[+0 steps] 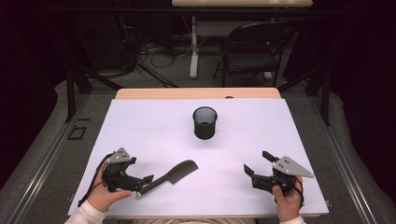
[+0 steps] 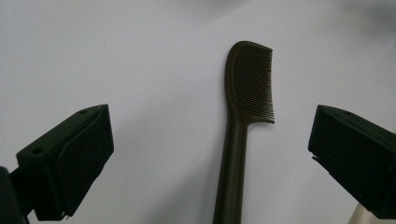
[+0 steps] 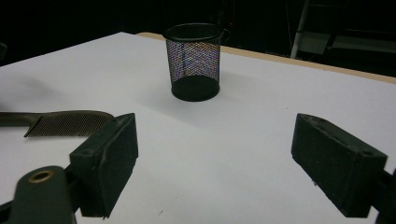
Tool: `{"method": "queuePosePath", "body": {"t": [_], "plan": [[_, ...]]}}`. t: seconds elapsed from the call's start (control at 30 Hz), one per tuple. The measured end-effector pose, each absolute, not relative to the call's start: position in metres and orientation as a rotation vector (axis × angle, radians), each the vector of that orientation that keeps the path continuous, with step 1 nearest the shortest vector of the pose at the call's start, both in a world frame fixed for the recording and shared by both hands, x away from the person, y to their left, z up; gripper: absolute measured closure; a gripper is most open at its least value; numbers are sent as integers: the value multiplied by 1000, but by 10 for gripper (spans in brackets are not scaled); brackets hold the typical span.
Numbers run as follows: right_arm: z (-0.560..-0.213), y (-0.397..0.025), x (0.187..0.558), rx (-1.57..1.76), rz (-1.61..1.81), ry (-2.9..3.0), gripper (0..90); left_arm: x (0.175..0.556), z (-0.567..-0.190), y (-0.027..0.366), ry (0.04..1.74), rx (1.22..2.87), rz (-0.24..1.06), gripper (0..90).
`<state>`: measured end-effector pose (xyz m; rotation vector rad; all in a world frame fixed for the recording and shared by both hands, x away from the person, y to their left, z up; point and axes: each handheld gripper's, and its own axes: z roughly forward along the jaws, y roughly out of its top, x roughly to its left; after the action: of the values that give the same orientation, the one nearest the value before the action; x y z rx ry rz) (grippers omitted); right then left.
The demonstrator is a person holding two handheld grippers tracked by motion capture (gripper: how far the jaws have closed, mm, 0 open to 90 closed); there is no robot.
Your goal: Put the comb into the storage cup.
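Observation:
A dark comb (image 1: 172,173) lies flat on the white tabletop (image 1: 154,130), near the front left, its toothed head pointing toward the middle. My left gripper (image 1: 144,184) is open and straddles the end of the comb's handle. In the left gripper view the comb (image 2: 235,140) runs up between the two wide-apart jaws of that gripper (image 2: 212,137), touching neither. A black mesh cup (image 1: 205,122) stands upright at the table's centre back. My right gripper (image 1: 257,163) is open at the front right, holding nothing. From the right gripper (image 3: 217,154) I see the cup (image 3: 194,60) ahead and the comb (image 3: 65,122) at left.
The bare wooden table edge (image 1: 196,93) runs along the back of the white surface. Beyond it a black folding chair (image 1: 254,46) and cables sit on the floor. Open white surface lies between the comb, the cup and the right gripper.

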<state>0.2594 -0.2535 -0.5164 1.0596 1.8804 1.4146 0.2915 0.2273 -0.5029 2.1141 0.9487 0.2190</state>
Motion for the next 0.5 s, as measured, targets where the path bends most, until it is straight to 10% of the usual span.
{"method": "queuePosePath", "body": {"t": [0.5], "plan": [[-517, -253, 260, 1062, 1411, 1887, 147, 300, -494, 215, 910, 2245, 215, 4]]}}
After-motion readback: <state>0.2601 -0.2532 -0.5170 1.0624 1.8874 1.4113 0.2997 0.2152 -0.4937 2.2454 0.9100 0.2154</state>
